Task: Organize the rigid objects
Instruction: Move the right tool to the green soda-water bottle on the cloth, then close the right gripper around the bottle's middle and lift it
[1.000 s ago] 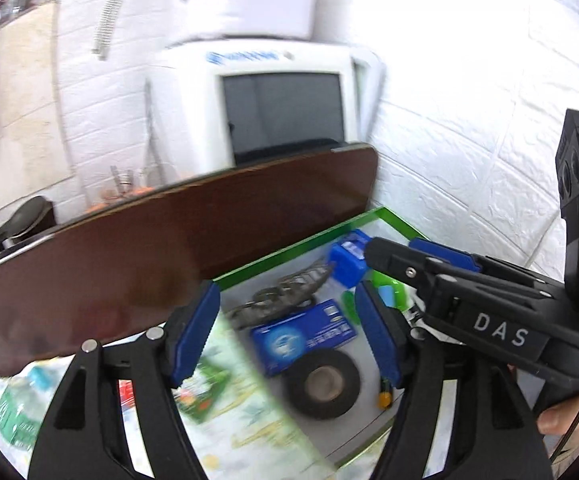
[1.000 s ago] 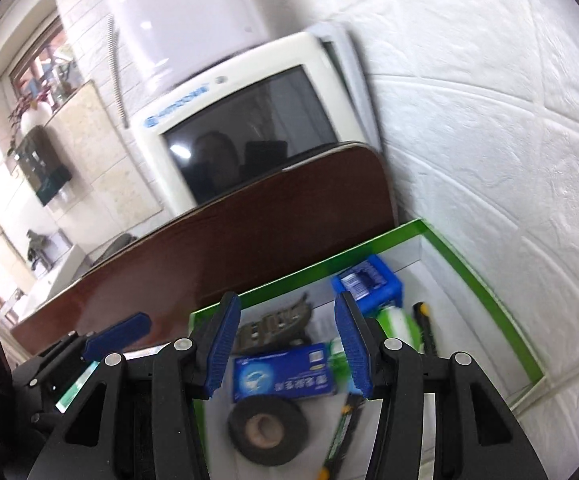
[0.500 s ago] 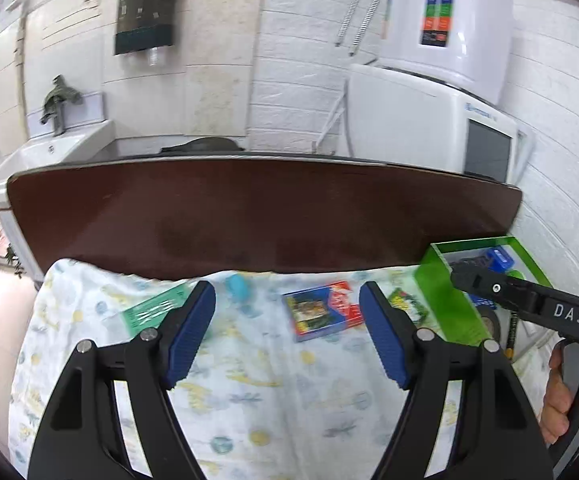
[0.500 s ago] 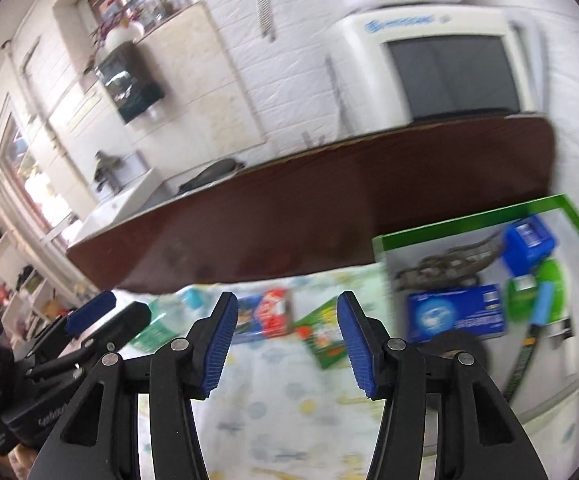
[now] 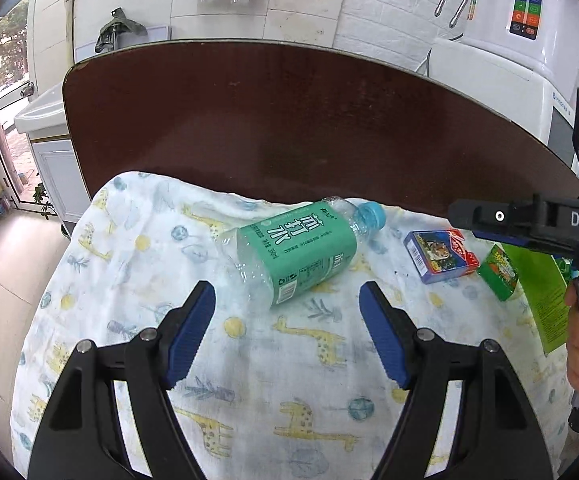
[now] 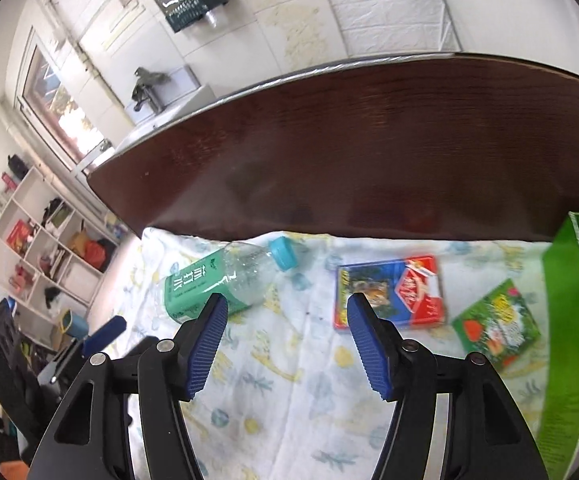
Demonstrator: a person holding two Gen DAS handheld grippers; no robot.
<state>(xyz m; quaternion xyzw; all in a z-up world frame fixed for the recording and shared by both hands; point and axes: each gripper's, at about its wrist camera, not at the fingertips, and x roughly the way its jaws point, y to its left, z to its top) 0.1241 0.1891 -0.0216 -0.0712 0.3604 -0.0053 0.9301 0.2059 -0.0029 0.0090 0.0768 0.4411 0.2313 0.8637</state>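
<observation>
A clear plastic bottle point(image 5: 297, 250) with a green label and blue cap lies on its side on the giraffe-print cloth point(image 5: 249, 360); it also shows in the right wrist view point(image 6: 217, 280). My left gripper point(image 5: 287, 336) is open, just short of the bottle. A blue and red card box point(image 6: 389, 292) and a small green box point(image 6: 497, 324) lie to the right; they also show in the left wrist view, the card box point(image 5: 439, 254) and the green box point(image 5: 501, 272). My right gripper point(image 6: 283, 340) is open and empty above the cloth, between bottle and card box.
A green-walled box point(image 6: 565, 320) stands at the right edge of the cloth and holds other items. A dark wooden tabletop point(image 5: 309, 120) stretches behind the cloth. The cloth's left edge drops to the floor. A white dispenser point(image 5: 509, 40) stands at the back right.
Both grippers have swung left, away from the green box and its contents, to the cloth. The bottle now lies right in front of my left gripper. Both stay open.
</observation>
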